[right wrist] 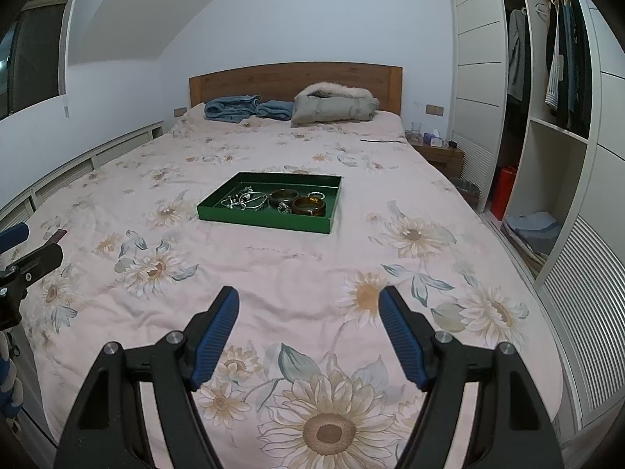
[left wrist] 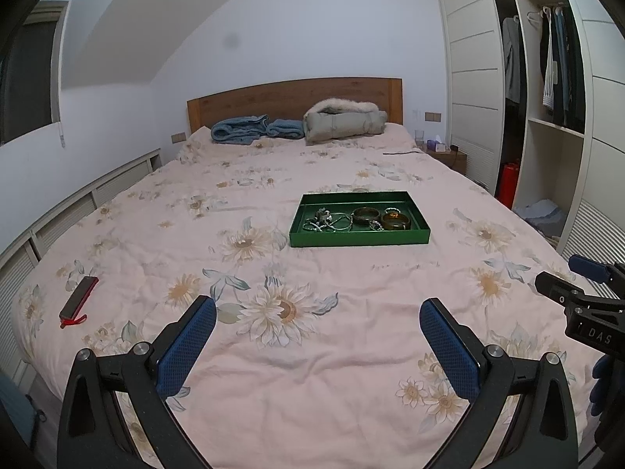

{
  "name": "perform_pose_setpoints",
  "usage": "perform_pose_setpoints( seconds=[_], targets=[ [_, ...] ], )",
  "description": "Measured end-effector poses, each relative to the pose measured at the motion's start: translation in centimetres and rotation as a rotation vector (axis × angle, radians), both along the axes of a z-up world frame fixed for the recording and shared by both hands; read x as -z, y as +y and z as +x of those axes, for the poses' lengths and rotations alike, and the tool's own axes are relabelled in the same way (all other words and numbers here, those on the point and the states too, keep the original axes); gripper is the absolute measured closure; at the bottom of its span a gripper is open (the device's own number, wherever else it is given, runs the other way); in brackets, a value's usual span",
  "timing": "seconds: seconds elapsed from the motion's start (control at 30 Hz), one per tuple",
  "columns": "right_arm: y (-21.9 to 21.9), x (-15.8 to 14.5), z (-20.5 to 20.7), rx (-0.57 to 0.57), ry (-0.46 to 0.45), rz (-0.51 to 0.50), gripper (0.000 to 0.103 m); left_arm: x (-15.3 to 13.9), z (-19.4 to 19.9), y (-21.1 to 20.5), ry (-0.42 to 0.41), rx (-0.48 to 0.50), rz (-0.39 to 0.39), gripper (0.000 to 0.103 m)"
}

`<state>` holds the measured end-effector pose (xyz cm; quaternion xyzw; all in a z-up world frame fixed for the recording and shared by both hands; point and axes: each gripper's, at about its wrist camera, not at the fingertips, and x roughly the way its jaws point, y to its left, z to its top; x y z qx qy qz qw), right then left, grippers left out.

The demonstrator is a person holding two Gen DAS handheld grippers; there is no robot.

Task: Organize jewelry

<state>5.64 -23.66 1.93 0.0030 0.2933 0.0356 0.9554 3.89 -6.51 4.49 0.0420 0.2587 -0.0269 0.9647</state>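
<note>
Left wrist view: the left gripper [left wrist: 318,314] sits at the bottom of the frame, fingers spread wide with nothing between them — only flowered bedspread [left wrist: 273,351] shows in the gap.
Right wrist view: the right gripper [right wrist: 308,308] is likewise wide apart and empty, low in the frame, aimed up the bed.
Why held so: both seem poised short of the work, probably opened ready for a first pick; neither touches anything.
Jewelry: it lies in a green tray [left wrist: 359,236] at centre frame, well ahead of both grippers — brown bangles [left wrist: 395,221] toward the tray's right, a tangle of silver pieces [left wrist: 326,222] toward its left.
Why there: the tray's walls likely keep small pieces off the soft quilt.
Left edge: a dark flat object with red trim [left wrist: 78,297] lies on the bedspread, lower left; what it is I cannot tell.
Hard to make out: the silver pieces overlap, so their count and kind are unclear.
Cut off: each gripper shows only partly at the other view's side edge.
</note>
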Motion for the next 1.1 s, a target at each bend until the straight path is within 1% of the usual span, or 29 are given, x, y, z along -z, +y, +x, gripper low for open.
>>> perform_pose_setpoints(
  seconds=[0.8,1.1],
  targets=[
    [-0.9,0.6,0.3,0.013,0.011,-0.003,0.030,1.2,0.5,0.3,0.022,-0.006,0.004,0.001],
    [-1.4,0.9,0.3,0.019,0.014,-0.007,0.030,1.4,0.5,0.4,0.031,-0.006,-0.006,0.001]
  ],
)
